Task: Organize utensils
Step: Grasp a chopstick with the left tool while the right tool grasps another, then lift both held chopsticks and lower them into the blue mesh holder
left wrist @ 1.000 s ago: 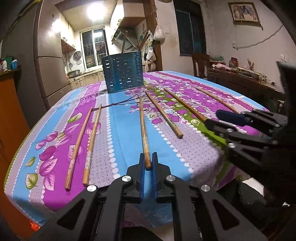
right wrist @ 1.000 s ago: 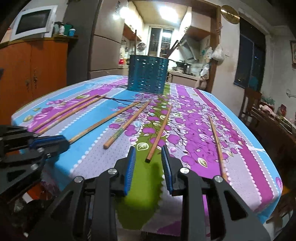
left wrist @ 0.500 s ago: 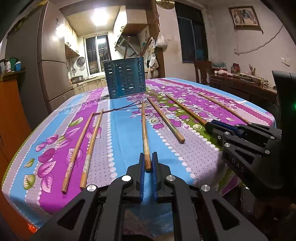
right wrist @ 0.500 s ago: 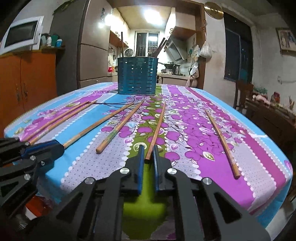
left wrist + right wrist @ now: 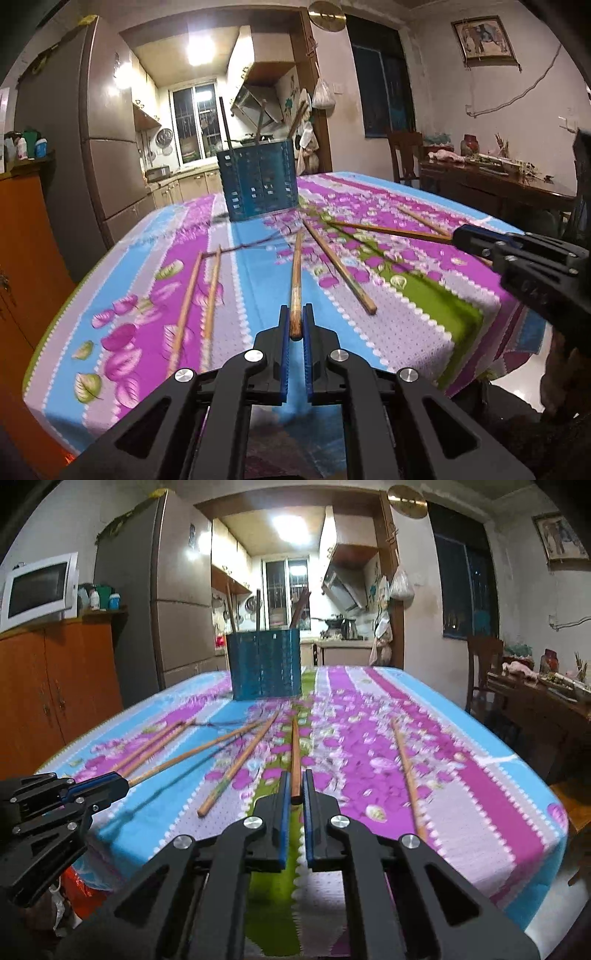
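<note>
My left gripper (image 5: 294, 325) is shut on the near end of a wooden chopstick (image 5: 296, 280), lifted off the flowered tablecloth (image 5: 258, 295). My right gripper (image 5: 294, 788) is shut on another chopstick (image 5: 295, 753), also raised. A blue perforated utensil holder (image 5: 257, 182) stands at the far end of the table with several sticks in it; it also shows in the right wrist view (image 5: 264, 664). Two chopsticks (image 5: 195, 295) lie at the left, one (image 5: 340, 273) in the middle, one (image 5: 406, 771) at the right.
The table's near edge (image 5: 332, 867) is just under the grippers. An orange cabinet (image 5: 55, 686) with a microwave stands left, a fridge (image 5: 177, 590) behind it. A chair (image 5: 484, 672) and a dark side table (image 5: 546, 709) stand at the right.
My right gripper has shut on its chopstick. Both grippers have lifted, so both held chopsticks now rise off the cloth.
</note>
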`<control>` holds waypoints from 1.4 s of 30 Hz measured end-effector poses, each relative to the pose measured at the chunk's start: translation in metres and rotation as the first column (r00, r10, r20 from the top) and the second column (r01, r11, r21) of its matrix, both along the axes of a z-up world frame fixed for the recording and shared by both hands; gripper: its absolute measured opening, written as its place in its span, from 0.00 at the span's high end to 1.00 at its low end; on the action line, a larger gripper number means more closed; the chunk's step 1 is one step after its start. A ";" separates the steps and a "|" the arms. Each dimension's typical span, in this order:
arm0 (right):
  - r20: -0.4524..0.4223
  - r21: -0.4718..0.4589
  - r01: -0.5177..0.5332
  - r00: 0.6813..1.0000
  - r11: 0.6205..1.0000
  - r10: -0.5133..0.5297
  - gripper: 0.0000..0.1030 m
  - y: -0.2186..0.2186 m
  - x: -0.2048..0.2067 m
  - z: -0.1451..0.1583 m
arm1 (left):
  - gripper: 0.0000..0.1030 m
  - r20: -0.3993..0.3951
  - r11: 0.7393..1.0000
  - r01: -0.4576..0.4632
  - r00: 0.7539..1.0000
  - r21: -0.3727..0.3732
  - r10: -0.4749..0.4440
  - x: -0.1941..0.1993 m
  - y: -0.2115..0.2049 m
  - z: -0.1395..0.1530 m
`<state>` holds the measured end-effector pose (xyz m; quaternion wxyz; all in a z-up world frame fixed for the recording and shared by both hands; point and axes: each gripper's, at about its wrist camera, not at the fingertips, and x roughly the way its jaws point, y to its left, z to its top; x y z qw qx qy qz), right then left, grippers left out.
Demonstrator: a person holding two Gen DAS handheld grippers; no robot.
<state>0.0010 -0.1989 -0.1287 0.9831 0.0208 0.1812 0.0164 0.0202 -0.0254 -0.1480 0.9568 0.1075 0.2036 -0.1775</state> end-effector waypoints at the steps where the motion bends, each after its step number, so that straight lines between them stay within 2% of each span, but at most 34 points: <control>1: 0.008 -0.003 -0.001 1.000 1.000 0.001 0.95 0.000 -0.001 0.003 | 0.93 0.010 1.000 -0.005 1.000 -0.005 0.005 -0.001 0.002 0.005; 8: 0.098 -0.020 -0.039 0.994 0.999 0.040 0.95 -0.004 -0.014 0.046 | 0.93 0.094 1.000 0.001 0.996 -0.030 0.002 -0.009 0.012 0.052; 16: 0.182 -0.032 -0.094 0.978 0.995 0.099 0.95 -0.012 -0.009 0.096 | 0.93 0.059 0.988 0.055 0.997 -0.143 -0.047 0.006 0.024 0.105; 19: 0.207 -0.040 -0.101 0.972 0.994 0.107 0.95 -0.017 -0.005 0.112 | 0.93 0.073 0.986 0.058 0.996 -0.156 -0.047 0.014 0.027 0.123; 24: 0.211 -0.039 -0.128 0.968 0.991 0.133 0.95 -0.027 0.004 0.134 | 0.93 0.099 0.984 0.071 0.994 -0.161 -0.056 0.022 0.029 0.148; 29: 0.179 -0.003 -0.164 0.971 0.986 0.162 0.95 -0.034 0.015 0.148 | 0.93 0.049 0.971 0.106 0.994 -0.215 -0.098 0.038 0.033 0.168; 32: 0.166 0.014 -0.173 0.972 0.985 0.169 0.95 -0.037 0.019 0.152 | 0.93 0.024 0.968 0.116 0.993 -0.224 -0.113 0.046 0.034 0.178; 36: 0.151 0.031 -0.186 0.972 0.982 0.179 0.95 -0.037 0.025 0.158 | 0.93 -0.017 0.962 0.128 0.991 -0.240 -0.136 0.058 0.038 0.186; 42: 0.145 0.035 -0.192 0.972 0.981 0.185 0.95 -0.035 0.030 0.162 | 0.93 -0.028 0.959 0.125 0.990 -0.254 -0.137 0.065 0.042 0.183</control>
